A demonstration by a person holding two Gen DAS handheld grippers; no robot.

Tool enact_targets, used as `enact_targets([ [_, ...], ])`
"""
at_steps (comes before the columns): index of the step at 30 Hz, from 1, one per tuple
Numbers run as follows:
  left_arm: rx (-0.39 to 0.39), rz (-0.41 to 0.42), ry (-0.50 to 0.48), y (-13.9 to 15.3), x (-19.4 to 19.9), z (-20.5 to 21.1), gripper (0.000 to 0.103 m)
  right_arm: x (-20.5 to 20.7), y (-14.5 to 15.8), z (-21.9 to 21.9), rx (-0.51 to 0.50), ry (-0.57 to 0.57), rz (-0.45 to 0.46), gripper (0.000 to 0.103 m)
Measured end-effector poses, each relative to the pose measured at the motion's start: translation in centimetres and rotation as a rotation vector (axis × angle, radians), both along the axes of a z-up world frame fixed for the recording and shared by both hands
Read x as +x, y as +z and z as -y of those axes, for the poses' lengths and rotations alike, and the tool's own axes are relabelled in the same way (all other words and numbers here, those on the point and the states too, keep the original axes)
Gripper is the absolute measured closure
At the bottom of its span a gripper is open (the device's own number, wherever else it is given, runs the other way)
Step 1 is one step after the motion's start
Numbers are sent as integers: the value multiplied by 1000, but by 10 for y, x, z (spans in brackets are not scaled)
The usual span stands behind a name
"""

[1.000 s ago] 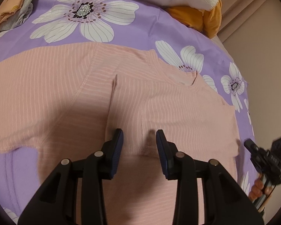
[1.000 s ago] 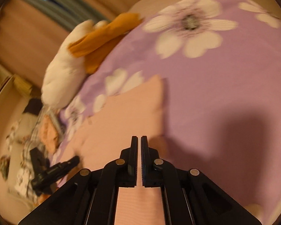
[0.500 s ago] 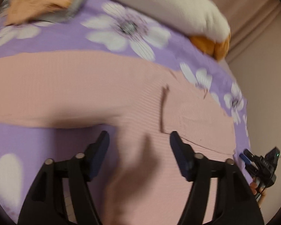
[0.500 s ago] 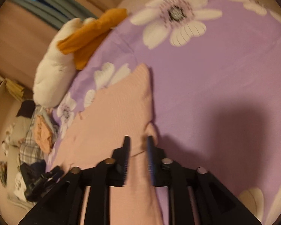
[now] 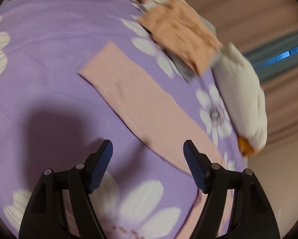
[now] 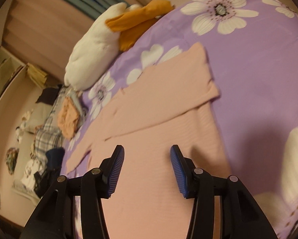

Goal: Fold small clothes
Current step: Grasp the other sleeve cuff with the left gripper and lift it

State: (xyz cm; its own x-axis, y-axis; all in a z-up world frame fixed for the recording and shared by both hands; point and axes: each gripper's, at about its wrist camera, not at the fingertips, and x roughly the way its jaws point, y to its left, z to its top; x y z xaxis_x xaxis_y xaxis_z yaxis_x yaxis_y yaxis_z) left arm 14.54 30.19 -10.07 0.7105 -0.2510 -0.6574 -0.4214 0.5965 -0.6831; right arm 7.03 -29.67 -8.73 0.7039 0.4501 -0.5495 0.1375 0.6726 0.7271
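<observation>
A pink ribbed long-sleeved top lies flat on the purple flowered bedspread (image 6: 258,79). In the right wrist view its body (image 6: 159,135) has one sleeve folded across it (image 6: 178,91). In the left wrist view the other sleeve (image 5: 133,97) stretches out straight over the bedspread (image 5: 49,59). My left gripper (image 5: 148,149) is open and empty, just above the near part of that sleeve. My right gripper (image 6: 147,155) is open and empty over the top's body.
A white and orange plush toy (image 6: 101,45) lies at the head of the bed, also in the left wrist view (image 5: 246,97). A pile of folded clothes, peach on top (image 5: 178,33), sits near it. Loose clothes (image 6: 43,135) lie beyond the bed's edge.
My right gripper has opened and let go of the folded sleeve. My left gripper has opened wider and swung left from the top's body to the outstretched sleeve.
</observation>
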Motion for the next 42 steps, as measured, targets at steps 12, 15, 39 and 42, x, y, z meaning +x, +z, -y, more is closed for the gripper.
enact_targets([
  [12,-197,80,150,-33,40,-39,30,4,-1,-40,5,64,-27,55],
  [15,-169,75,173,-32,47,-45,36,5,-1,-47,-6,81,-28,55],
  [39,288,216,-348,112,84,184,99,-11,-17,-38,20,78,-20,55],
  [42,318,236,-447,119,86,239,99,-17,-18,-31,33,65,-10,55],
])
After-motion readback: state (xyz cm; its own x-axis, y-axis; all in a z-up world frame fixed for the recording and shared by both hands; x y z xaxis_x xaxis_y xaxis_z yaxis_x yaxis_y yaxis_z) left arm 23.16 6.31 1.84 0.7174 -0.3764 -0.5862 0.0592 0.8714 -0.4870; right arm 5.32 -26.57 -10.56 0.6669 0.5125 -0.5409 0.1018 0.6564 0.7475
